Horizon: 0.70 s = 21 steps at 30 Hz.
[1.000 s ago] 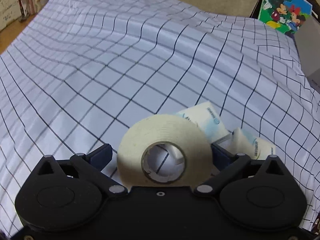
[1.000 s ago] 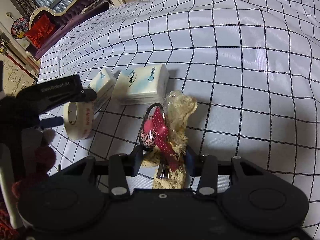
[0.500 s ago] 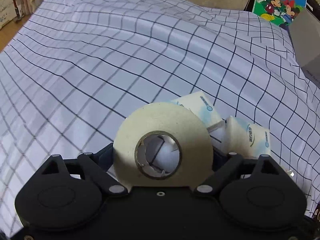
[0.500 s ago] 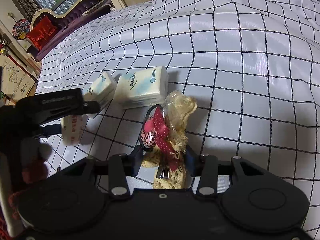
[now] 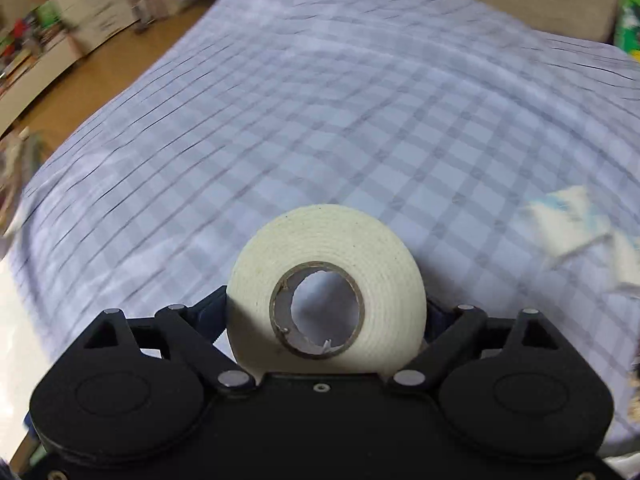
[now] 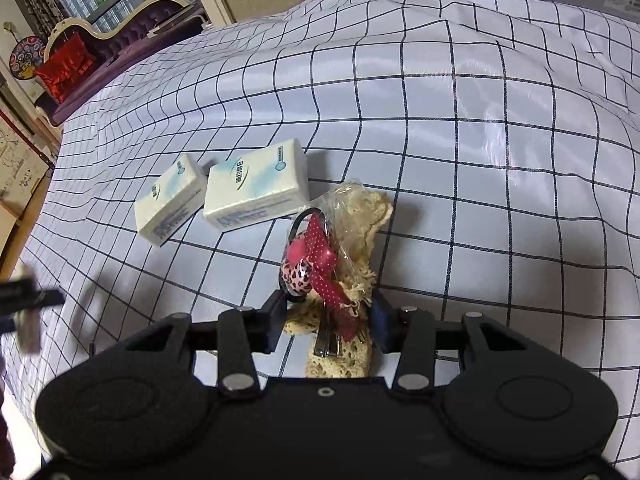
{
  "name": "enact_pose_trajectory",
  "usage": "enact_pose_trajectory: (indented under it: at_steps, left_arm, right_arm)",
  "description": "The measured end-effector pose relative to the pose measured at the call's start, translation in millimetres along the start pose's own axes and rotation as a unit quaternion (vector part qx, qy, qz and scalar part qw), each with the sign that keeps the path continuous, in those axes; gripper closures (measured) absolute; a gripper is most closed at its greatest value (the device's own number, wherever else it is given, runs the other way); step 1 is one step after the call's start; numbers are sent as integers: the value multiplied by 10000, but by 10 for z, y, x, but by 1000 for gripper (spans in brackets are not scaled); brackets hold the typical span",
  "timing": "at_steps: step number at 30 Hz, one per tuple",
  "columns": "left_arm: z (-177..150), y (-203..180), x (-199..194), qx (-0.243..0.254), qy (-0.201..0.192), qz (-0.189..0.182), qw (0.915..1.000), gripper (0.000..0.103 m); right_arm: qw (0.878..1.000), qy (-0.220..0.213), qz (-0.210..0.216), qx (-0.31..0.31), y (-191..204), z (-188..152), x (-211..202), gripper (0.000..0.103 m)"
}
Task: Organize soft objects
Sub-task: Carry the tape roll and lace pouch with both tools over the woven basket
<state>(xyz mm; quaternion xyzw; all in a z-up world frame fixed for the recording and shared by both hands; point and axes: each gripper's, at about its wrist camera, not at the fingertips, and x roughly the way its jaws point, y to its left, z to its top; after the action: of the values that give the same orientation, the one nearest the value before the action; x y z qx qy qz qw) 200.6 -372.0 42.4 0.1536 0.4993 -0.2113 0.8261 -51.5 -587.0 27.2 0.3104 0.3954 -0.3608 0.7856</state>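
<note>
Since a second ago the tape roll has been carried away from the two tissue packs, which now lie blurred at the right of the left view. It sits between the jaws of the left tool, which closed on its flat sides and grip it at a wide opening, over the checked bed cover, probably toward the left edge of the bed. Keep the roll level and lower it gently. The right tool, nearly closed, pinches the lace bundle with red bow, resting beside the packs.
</note>
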Motion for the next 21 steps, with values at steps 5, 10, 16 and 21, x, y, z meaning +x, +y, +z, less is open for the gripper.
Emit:
enact_pose_trajectory:
  at_steps: [5, 10, 16, 21]
  left_arm:
    - [-155, 531, 101, -393, 223, 576, 9973, 15]
    - [-378, 843, 126, -453, 407, 925, 9938, 15]
    - [-763, 979, 16, -190, 526, 840, 9949, 15]
    - [-1121, 1060, -181, -145, 516, 588, 9968, 15]
  right_arm:
    - [9997, -70, -214, -112, 37, -33, -16, 60]
    - [9990, -116, -434, -88, -26, -64, -71, 60]
    - [9975, -78, -685, 120, -329, -353, -295, 60]
    - [9945, -122, -1027, 138, -538, -673, -614, 61]
